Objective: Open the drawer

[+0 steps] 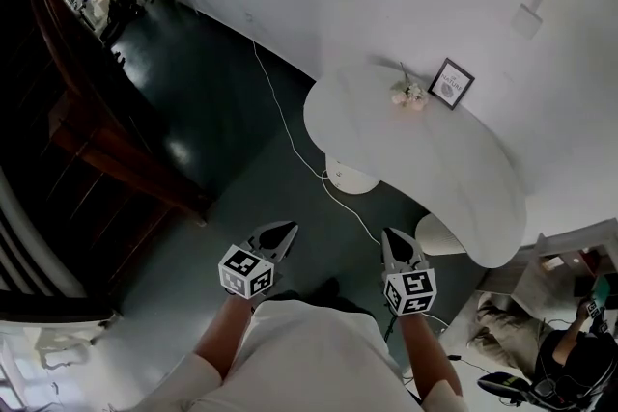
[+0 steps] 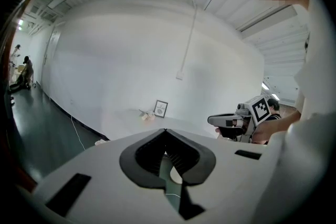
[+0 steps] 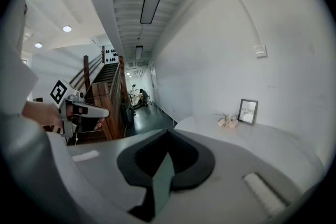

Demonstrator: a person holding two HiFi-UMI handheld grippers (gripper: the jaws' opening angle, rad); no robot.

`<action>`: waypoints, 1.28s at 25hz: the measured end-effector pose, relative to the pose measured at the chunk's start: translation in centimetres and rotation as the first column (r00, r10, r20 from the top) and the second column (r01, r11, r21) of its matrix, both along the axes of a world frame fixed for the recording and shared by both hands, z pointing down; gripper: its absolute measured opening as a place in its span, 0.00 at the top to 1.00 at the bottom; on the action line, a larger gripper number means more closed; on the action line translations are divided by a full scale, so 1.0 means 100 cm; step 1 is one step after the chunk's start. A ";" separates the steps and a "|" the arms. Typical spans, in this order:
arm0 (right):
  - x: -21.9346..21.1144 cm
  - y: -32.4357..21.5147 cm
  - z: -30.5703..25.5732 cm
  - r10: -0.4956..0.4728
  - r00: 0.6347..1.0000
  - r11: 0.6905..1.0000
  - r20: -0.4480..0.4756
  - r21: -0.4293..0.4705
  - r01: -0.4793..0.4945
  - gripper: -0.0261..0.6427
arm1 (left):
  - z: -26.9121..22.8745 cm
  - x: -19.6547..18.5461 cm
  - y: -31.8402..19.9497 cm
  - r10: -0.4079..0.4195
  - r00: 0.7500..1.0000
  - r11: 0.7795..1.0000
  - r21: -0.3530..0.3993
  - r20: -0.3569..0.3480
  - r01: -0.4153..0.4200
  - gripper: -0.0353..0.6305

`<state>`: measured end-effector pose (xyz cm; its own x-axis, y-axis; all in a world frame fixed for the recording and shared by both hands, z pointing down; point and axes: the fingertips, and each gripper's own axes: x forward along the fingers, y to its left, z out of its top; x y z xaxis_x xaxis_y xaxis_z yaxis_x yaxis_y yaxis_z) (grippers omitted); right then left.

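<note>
Fingers (image 2: 144, 157) of your left gripper (image 1: 288, 229) and right gripper (image 1: 388, 236) sat closed, empty. No drawer showed anywhere (only a curved white table (image 1: 454, 159) ahead), so you did best to find its front, then part one pair.

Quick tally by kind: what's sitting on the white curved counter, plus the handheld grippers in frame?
Small black-framed picture: 1
Pale flower bunch: 1
Handheld grippers with marker cubes: 2, the left gripper and the right gripper
Total: 4
</note>
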<state>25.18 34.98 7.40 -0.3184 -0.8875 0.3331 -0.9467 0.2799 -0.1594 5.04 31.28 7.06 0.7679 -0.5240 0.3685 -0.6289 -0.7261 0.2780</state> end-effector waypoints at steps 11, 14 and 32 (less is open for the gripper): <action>0.000 -0.034 0.029 0.027 1.000 0.996 -0.004 -0.082 -0.027 0.94 | 0.017 0.003 -0.046 0.026 1.000 0.999 -0.022 0.001 -0.026 0.94; -0.006 -0.051 0.033 0.040 0.999 0.995 -0.014 -0.096 -0.041 0.94 | 0.023 0.000 -0.069 0.041 0.999 0.999 -0.025 -0.008 -0.041 0.94; -0.023 -0.144 0.111 0.136 0.986 0.947 -0.095 -0.280 -0.158 0.94 | 0.136 0.007 -0.193 0.239 0.971 0.964 -0.126 0.009 -0.236 0.94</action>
